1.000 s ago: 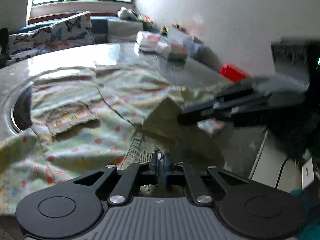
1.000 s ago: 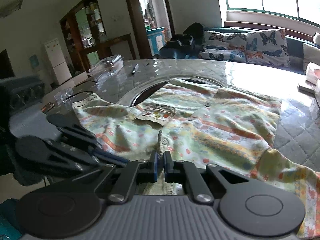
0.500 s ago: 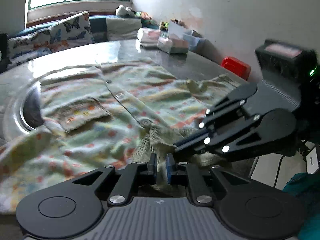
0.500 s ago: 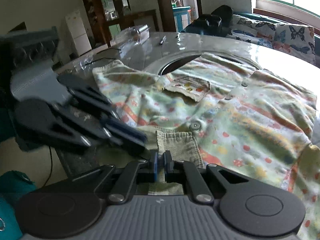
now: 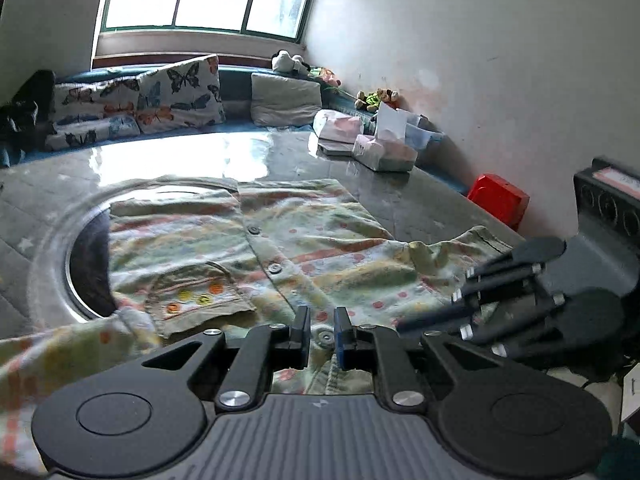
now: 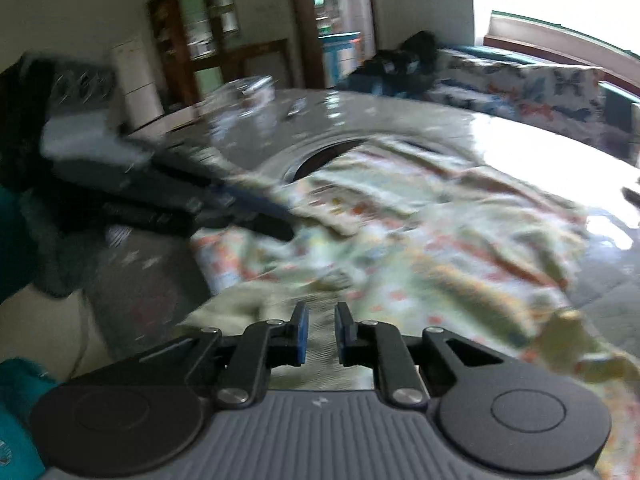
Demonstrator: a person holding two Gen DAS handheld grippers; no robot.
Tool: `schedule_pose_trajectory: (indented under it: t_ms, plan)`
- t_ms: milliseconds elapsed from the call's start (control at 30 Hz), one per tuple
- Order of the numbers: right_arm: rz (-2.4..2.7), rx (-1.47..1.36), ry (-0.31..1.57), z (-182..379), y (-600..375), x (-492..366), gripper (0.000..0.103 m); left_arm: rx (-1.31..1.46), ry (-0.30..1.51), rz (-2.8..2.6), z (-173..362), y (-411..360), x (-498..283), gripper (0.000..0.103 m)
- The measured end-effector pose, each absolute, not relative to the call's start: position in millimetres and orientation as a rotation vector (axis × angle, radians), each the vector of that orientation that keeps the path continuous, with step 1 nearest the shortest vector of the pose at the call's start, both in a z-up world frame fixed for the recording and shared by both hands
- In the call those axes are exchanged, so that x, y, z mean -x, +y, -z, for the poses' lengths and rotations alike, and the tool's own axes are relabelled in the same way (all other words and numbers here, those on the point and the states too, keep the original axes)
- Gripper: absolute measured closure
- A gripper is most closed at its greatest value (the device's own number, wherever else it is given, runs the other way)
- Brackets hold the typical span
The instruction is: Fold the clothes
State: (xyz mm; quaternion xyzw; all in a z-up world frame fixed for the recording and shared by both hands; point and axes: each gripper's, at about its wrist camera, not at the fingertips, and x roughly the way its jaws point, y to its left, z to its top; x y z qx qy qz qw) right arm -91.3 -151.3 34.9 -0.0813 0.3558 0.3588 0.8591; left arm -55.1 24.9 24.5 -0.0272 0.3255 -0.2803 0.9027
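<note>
A pale green patterned button shirt (image 5: 304, 248) lies spread face up on the grey round table (image 5: 168, 156), with its chest pocket (image 5: 200, 300) near me. My left gripper (image 5: 322, 334) is open just above the shirt's near edge, nothing between its fingers. My right gripper (image 6: 321, 334) is open too, low over the shirt's (image 6: 420, 248) near edge; that view is blurred. The right gripper shows at the right of the left wrist view (image 5: 520, 300). The left gripper shows at the left of the right wrist view (image 6: 224, 212).
A round dark opening (image 5: 88, 264) sits in the table, partly under the shirt. Tissue boxes and packets (image 5: 376, 148) stand at the table's far right. A red box (image 5: 498, 200) lies by the wall. A sofa with butterfly cushions (image 5: 160, 100) runs behind the table.
Both grippers were shut on the shirt's ribbed edge; they have let go and opened. The raised fold has dropped flat. The grippers have drawn apart from each other.
</note>
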Motion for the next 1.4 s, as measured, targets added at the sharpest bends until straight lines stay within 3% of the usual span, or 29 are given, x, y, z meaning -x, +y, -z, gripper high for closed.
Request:
schedule_pose_trajectory:
  t_ms: [367, 800, 867, 1067, 1400]
  plan:
    - [-0.696, 0.184, 0.754, -9.0, -127.5, 47.1, 0.088, 0.009, 0.775, 0.626, 6.9, -2.5, 52.2, 0.090]
    - [-0.580, 0.186, 0.776, -3.9, -172.4, 76.8, 0.087, 0.007, 0.769, 0.625, 0.8, -2.1, 52.5, 0.090]
    - [-0.560, 0.158, 0.770, -5.4, -182.2, 81.0, 0.086, 0.005, 0.757, 0.625, -3.8, -4.7, 52.7, 0.089]
    - [-0.425, 0.068, 0.707, -18.1, -224.8, 91.3, 0.069, -0.005, 0.758, 0.641, -5.5, -21.8, 50.0, 0.083]
    - [-0.039, -0.042, 0.686, -5.4, -325.9, 81.1, 0.068, -0.021, 0.778, 0.670, 0.6, -43.3, 47.1, 0.075]
